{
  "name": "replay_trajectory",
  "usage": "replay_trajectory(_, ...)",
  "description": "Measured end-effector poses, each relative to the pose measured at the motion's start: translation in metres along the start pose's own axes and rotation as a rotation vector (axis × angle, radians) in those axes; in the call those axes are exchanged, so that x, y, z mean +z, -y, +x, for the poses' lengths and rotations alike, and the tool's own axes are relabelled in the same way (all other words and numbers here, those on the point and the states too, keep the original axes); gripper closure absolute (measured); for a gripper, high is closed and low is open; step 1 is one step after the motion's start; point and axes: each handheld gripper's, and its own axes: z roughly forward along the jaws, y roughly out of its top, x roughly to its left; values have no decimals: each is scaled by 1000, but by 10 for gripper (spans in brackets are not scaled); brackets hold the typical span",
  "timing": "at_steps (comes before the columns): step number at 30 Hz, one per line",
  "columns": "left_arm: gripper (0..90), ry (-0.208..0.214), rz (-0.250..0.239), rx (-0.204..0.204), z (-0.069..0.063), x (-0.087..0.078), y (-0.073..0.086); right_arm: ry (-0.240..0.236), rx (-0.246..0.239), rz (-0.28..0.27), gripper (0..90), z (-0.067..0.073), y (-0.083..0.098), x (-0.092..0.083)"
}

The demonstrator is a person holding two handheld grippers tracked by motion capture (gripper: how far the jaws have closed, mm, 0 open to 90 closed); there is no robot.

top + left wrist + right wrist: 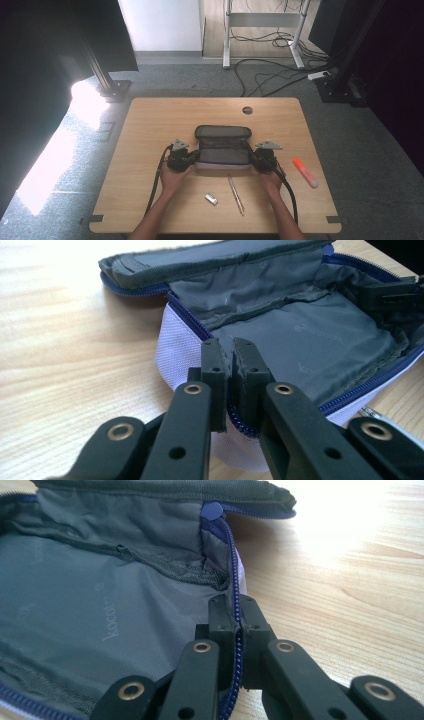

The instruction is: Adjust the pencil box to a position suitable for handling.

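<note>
A pencil case (222,145) lies unzipped in the middle of the table (150,125), lavender outside with grey lining (300,340) and a blue zipper. Its lid is folded back toward the far side. My left gripper (192,159) is at the case's left end, shut (231,347) on the zippered rim there. At the right end my right gripper (254,159) has the blue zipper edge pinched between its jaws (234,605). The grey lining (100,590) spreads to the left of that grip, and a blue zipper tab (213,510) sits at the far corner.
Near the front edge lie a silver pen (236,194) and a small white block (211,199). An orange highlighter (305,172) lies to the right of the case. A round hole (247,110) is in the tabletop behind it. Cables trail on the floor beyond.
</note>
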Motion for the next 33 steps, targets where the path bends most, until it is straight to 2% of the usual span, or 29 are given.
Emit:
replay_trajectory(5, 829, 2, 15, -11, 3, 5, 6, 0, 7, 25, 855, -1, 4, 9)
replay_trajectory(11, 777, 10, 11, -15, 3, 7, 11, 20, -23, 22, 814, 2, 6, 10)
replay_trajectory(12, 751, 10, 11, -15, 3, 7, 11, 20, -23, 22, 814, 2, 6, 10)
replay_trajectory(13, 696, 16, 16, -18, 3, 7, 11, 24, -30, 20, 745, 4, 7, 10)
replay_trajectory(14, 696, 11, 23, -24, 3, 8, 11, 24, -30, 20, 745, 4, 7, 10)
replay_trajectory(15, 517, -15, 45, -24, 2, 8, 10, 38, -47, 28, 652, 5, 7, 10)
replay_trajectory(17, 382, -25, 49, -24, 2, 9, 10, 46, -60, 37, 554, 6, 8, 10)
replay_trajectory(19, 341, -23, 43, -20, 2, 8, 11, 53, -62, 34, 519, 6, 8, 10)
replay_trajectory(20, 341, -17, 42, -23, 2, 7, 10, 58, -61, 21, 496, 6, 9, 8)
replay_trajectory(21, 294, -18, 33, -22, 3, 5, 10, 72, -49, -11, 465, 3, 11, 5)
replay_trajectory(24, 263, -36, 13, -17, 3, 2, 8, 71, -37, -39, 448, 0, 12, 1)
replay_trajectory(28, 233, -40, -12, -16, 5, -4, 5, 34, -28, -75, 409, -6, 11, -10)
replay_trajectory(29, 233, -33, -27, -17, 5, -9, 3, 23, -32, -81, 403, -6, 11, -13)
replay_trajectory(30, 233, -33, -27, -17, 5, -9, 3, 23, -32, -81, 403, -6, 11, -13)
replay_trajectory(31, 235, -30, -34, -18, 5, -11, 2, -4, -45, -85, 402, -6, 9, -18)
replay_trajectory(33, 239, -9, -36, -16, 5, -16, 1, -13, -55, -86, 399, -5, 8, -20)
